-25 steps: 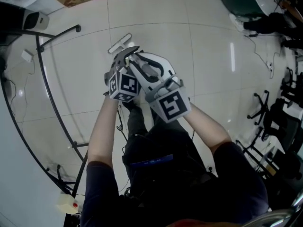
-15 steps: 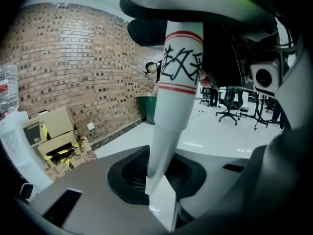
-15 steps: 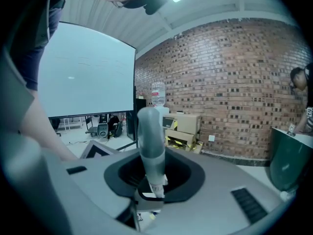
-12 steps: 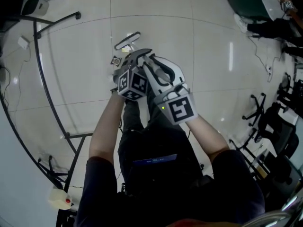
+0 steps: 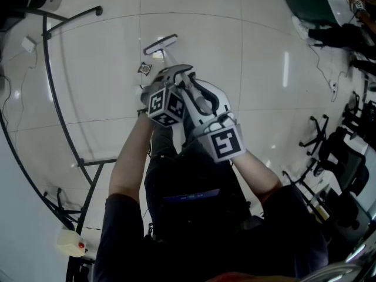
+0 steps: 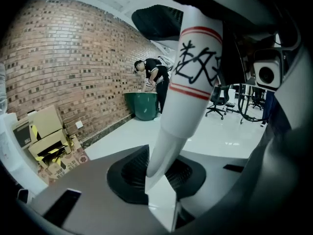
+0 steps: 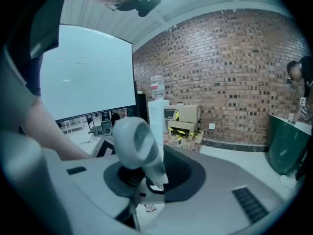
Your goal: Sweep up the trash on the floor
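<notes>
While the left tool (image 6: 160, 192) clamps the smooth white broom handle (image 6: 193, 82), the right tool (image 7: 143, 190) grips its rounded pale knob (image 7: 133, 141).

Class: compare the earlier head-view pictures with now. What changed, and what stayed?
Left tool and right tool drew back from the broom head, baring more broom handle; their jaws just opened slightly, handle between them. A small scrap has appeared left of the handle. Unchanged: both tools grip the handle.
</notes>
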Available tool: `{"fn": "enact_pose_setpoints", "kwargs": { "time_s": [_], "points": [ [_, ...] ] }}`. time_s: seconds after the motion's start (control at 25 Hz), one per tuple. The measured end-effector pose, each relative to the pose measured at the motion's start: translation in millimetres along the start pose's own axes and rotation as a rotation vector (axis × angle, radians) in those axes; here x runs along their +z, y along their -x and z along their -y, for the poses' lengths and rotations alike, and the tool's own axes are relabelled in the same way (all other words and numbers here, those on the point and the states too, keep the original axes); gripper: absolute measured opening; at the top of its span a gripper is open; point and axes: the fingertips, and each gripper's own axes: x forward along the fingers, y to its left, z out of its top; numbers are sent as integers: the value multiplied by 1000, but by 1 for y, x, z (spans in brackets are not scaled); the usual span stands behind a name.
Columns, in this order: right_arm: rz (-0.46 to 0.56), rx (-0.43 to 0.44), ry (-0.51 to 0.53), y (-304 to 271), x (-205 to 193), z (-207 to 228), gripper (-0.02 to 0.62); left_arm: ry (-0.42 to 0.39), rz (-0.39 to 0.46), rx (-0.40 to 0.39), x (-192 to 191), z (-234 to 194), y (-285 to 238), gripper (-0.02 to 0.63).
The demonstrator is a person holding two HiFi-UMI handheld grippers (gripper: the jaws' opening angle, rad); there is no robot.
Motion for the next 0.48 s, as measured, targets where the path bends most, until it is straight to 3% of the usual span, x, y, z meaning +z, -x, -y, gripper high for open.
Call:
{"fn": "enact_pose_setpoints", "kwargs": {
  "time_s": [0.48],
  "points": [
    [-40, -1, -24, 11, -12, -35, 110, -41, -39, -53, -18, 25, 25, 66]
  ]
}}
